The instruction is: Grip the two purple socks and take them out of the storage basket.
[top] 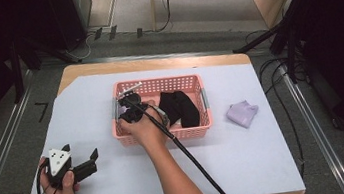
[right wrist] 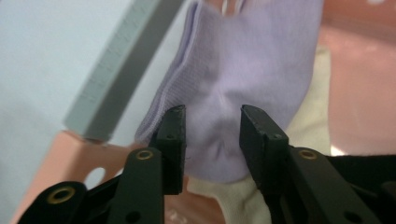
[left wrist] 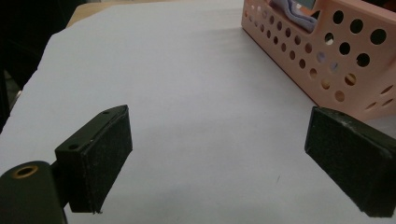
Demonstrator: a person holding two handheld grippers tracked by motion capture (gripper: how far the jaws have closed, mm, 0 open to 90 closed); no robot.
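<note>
A pink perforated basket (top: 165, 134) stands in the middle of the table. My right gripper (top: 128, 105) reaches into its left end. In the right gripper view, my right gripper (right wrist: 212, 121) has its jaws narrowed on a lavender sock (right wrist: 243, 65), whose fabric bunches between them over a cream sock (right wrist: 308, 121). In the left gripper view that lavender sock (left wrist: 299, 14) peeks over the basket (left wrist: 327, 56) rim. My left gripper (top: 80, 150) rests at the front left, and the left gripper view has it (left wrist: 219, 135) wide open over bare white sheet.
A black sock (top: 180, 107) lies in the basket's right half. Another lavender sock (top: 243, 113) sits on the sheet right of the basket. A grey handle (right wrist: 116, 79) runs along the basket's end. The right gripper's cable (top: 199, 166) trails toward the front edge.
</note>
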